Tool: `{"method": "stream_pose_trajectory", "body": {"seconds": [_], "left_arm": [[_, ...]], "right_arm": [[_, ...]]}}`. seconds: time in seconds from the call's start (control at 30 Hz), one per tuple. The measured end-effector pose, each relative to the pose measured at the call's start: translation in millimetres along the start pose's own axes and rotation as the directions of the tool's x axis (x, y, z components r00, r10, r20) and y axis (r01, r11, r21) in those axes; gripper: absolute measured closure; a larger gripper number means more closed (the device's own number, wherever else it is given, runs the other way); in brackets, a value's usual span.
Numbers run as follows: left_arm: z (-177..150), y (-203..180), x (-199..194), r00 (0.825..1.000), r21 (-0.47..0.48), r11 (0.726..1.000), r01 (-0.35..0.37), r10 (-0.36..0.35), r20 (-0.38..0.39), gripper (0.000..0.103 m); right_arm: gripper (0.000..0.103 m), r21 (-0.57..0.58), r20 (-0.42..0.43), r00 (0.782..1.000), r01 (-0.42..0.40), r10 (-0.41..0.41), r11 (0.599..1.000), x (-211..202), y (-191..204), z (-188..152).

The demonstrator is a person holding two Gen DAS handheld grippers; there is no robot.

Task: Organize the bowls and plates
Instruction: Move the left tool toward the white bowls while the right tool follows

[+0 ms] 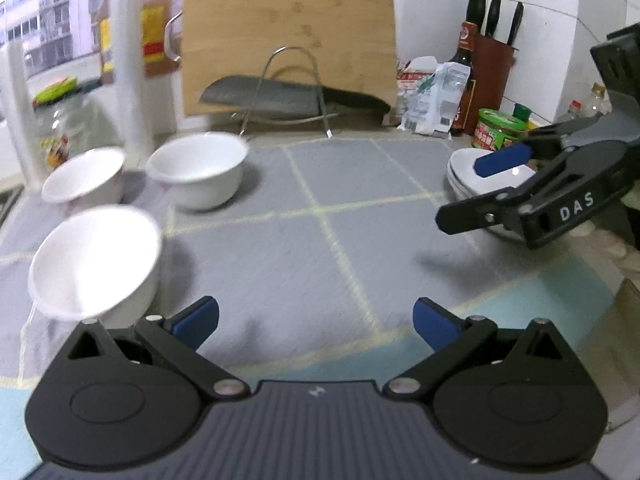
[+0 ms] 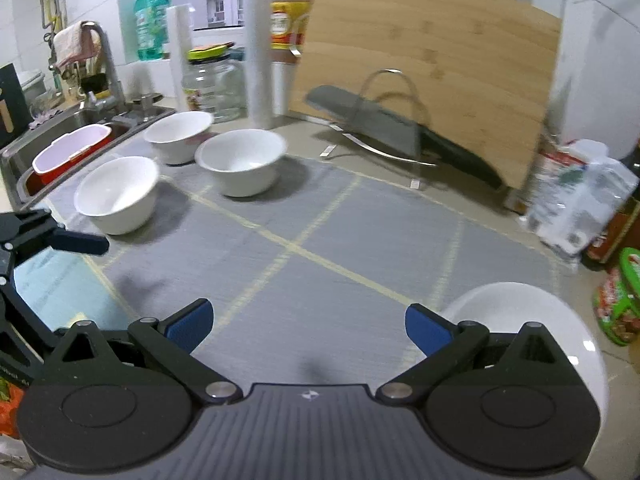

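Note:
Three white bowls stand apart on the grey mat at the left: a near one point(image 1: 96, 260) point(image 2: 118, 192), a middle one point(image 1: 200, 168) point(image 2: 242, 160) and a far one point(image 1: 84, 174) point(image 2: 178, 132). A stack of white plates point(image 1: 472, 178) point(image 2: 536, 320) sits at the right. My left gripper point(image 1: 316, 320) is open and empty, just right of the near bowl. My right gripper point(image 2: 310, 324) is open and empty beside the plates; in the left wrist view point(image 1: 476, 192) it hovers over the stack.
A wooden cutting board point(image 1: 288, 36) leans at the back behind a wire rack point(image 1: 292, 88) holding a cleaver. A knife block point(image 1: 492, 76), sauce bottle, packets and a green-lidded jar point(image 1: 500, 130) stand back right. A glass jar point(image 2: 212, 84) and sink point(image 2: 68, 140) lie left.

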State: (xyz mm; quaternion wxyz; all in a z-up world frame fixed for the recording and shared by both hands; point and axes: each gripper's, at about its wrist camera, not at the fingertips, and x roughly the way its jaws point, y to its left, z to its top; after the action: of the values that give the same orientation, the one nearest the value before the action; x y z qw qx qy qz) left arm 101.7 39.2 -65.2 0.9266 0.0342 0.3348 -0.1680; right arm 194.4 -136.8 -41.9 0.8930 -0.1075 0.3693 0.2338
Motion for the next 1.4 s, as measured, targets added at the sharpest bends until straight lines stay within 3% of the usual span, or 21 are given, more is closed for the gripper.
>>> {"method": "stream_pose_trajectory", "body": {"seconds": [0.13, 0.57, 0.9, 1.17, 1.4], "left_arm": [[-19, 29, -17, 0.998, 0.014, 0.998, -0.063, 0.062, 0.011, 0.001], [-52, 102, -41, 0.99, -0.062, 0.988, -0.143, 0.143, 0.005, 0.001], [-56, 106, -42, 0.973, -0.092, 0.969, -0.231, 0.231, -0.01, 0.001], [-47, 97, -35, 0.947, -0.106, 0.941, -0.321, 0.317, -0.056, 0.001], [-39, 94, -39, 0.933, -0.12, 0.926, -0.358, 0.351, -0.074, 0.001]], "right_arm": [[0.0, -0.01, -0.022, 1.0, -0.018, 0.017, 1.0, 18, 37, 7], [0.0, -0.101, -0.082, 0.994, -0.079, 0.071, 0.992, 60, 121, 26], [0.0, -0.129, -0.1, 0.986, -0.149, 0.136, 0.981, 79, 125, 38], [0.0, -0.156, -0.096, 0.97, -0.238, 0.225, 0.959, 95, 117, 44], [0.0, -0.198, -0.103, 0.959, -0.278, 0.262, 0.94, 114, 117, 37]]}}
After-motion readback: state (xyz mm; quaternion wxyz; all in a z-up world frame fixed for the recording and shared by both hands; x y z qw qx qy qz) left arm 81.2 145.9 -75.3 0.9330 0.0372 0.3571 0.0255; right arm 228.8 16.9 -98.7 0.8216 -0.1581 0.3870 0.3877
